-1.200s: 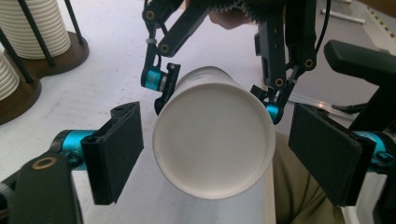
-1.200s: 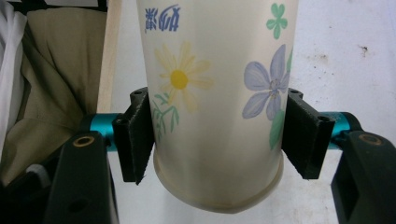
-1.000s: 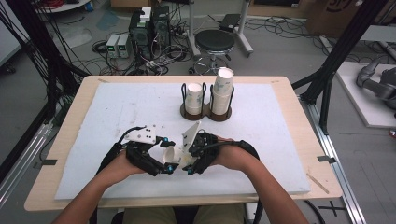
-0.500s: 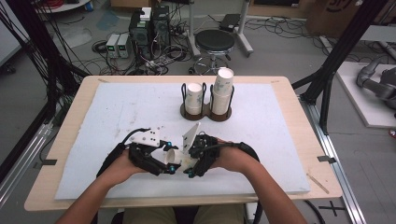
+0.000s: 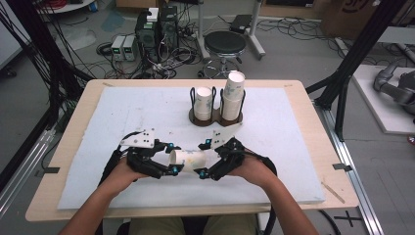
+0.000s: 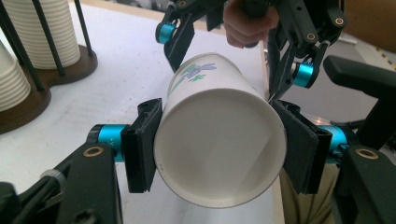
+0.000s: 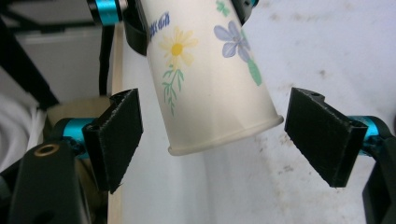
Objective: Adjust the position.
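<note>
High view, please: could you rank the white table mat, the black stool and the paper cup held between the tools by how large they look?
1. White table mat, by far the largest.
2. Black stool; it stands farther from the camera, so it looks smaller than it is.
3. Paper cup, smallest, lying sideways and gripped by the left tool.

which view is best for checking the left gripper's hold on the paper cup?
Left gripper view: both pads press the paper cup at its open mouth end. The right gripper view shows the cup's flowered wall and closed base between open jaws. The high view shows it lying sideways between the two grippers.
</note>
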